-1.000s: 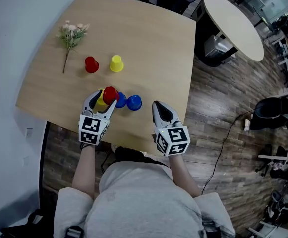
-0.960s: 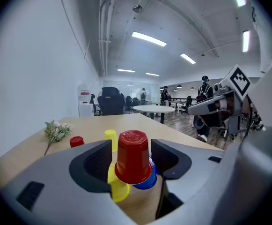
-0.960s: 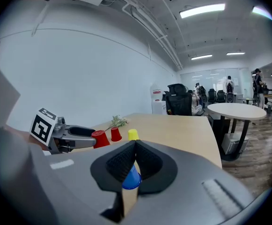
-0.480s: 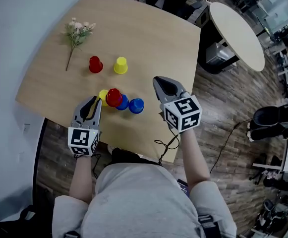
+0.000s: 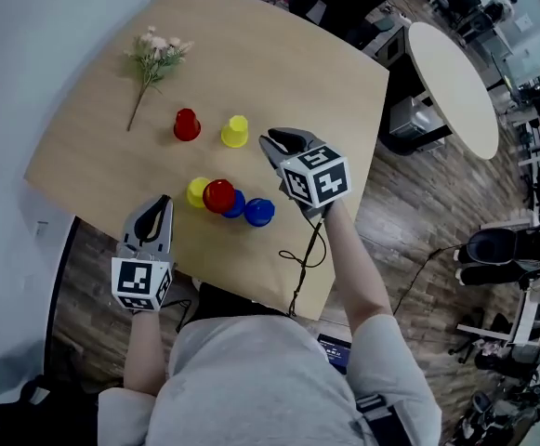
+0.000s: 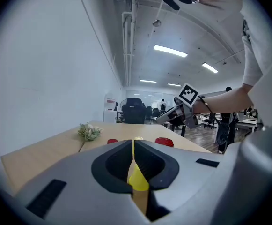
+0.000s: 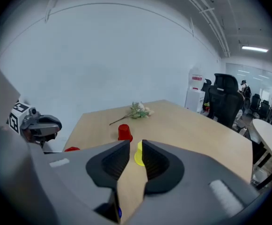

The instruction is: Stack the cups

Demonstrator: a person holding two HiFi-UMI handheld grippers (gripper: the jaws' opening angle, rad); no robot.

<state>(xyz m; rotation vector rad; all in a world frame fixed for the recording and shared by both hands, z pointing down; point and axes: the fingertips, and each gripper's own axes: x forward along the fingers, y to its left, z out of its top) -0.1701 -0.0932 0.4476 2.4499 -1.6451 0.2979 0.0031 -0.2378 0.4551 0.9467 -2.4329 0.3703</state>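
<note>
Upside-down cups stand on the wooden table [image 5: 93,147]. A red cup [image 5: 187,124] and a yellow cup [image 5: 235,131] stand mid-table. Nearer me a yellow cup [image 5: 197,191], a red cup [image 5: 219,196] and two blue cups [image 5: 259,212] crowd together. My left gripper [image 5: 153,214] hovers at the near edge, just short of that cluster. Its jaws have just been closing with nothing between them and are shut. My right gripper [image 5: 283,142] hangs just right of the mid-table yellow cup [image 7: 138,156]. Its jaws have just been opening and are empty.
A sprig of pale flowers [image 5: 158,49] lies at the far left of the table. A round white table [image 5: 451,72] stands beyond the right edge, with office chairs on the wooden floor. A cable hangs under my right arm.
My left gripper let go of the red cup in the cluster, drew back toward the near edge and shut. My right gripper swung forward over the table toward the mid-table yellow cup and opened.
</note>
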